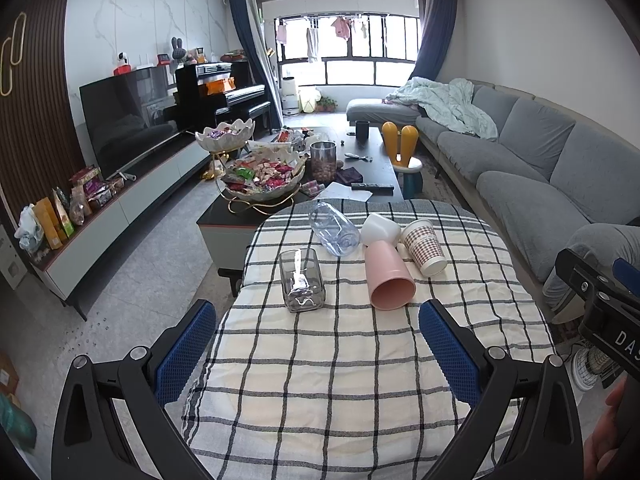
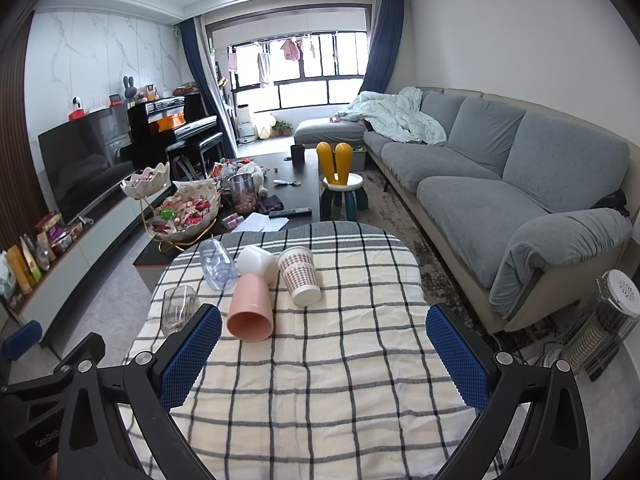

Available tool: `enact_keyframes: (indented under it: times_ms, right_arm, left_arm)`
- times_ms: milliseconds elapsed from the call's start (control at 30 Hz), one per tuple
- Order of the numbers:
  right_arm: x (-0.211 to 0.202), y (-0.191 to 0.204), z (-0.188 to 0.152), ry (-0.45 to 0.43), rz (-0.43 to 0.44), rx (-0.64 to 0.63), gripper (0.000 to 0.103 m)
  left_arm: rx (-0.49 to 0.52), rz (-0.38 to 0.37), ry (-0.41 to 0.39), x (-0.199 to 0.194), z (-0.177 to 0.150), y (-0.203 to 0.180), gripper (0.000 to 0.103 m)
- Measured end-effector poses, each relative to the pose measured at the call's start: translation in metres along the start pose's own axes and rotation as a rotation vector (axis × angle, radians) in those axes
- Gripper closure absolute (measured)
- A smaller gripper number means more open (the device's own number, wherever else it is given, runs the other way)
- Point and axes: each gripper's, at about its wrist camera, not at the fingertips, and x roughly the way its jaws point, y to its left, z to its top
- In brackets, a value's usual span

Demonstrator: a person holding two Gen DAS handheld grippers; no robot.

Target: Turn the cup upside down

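We see five cups on the checked cloth [image 1: 340,380]. The pink cup [image 1: 389,276] lies on its side, mouth toward us, touching the white cup [image 1: 380,230] behind it. The paper cup [image 1: 425,246] lies just right of them, the clear plastic cup [image 1: 334,229] to the left, also on its side. The glass [image 1: 302,280] stands nearer, apart from the rest. Left gripper [image 1: 318,354] and right gripper [image 2: 324,360] hover wide open over the cloth, holding nothing.
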Motion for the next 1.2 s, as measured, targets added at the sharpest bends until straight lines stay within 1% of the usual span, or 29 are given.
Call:
enact_keyframes:
  times_ms: [1033, 1167, 1200]
  right_arm:
    - [0.004, 0.0, -0.002, 0.01, 0.002, 0.002, 0.0]
    - [0.007, 0.002, -0.009, 0.014, 0.005, 0.001, 0.0]
    - [0.023, 0.007, -0.02, 0.019, 0.006, -0.002, 0.0]
  left_arm:
    - [-0.004, -0.004, 0.009, 0.005, -0.004, 0.001, 0.0]
    - [-0.007, -0.003, 0.014, 0.008, -0.01, 0.0, 0.0]
    - [-0.004, -0.001, 0.013, 0.009, -0.009, 0.0, 0.0]
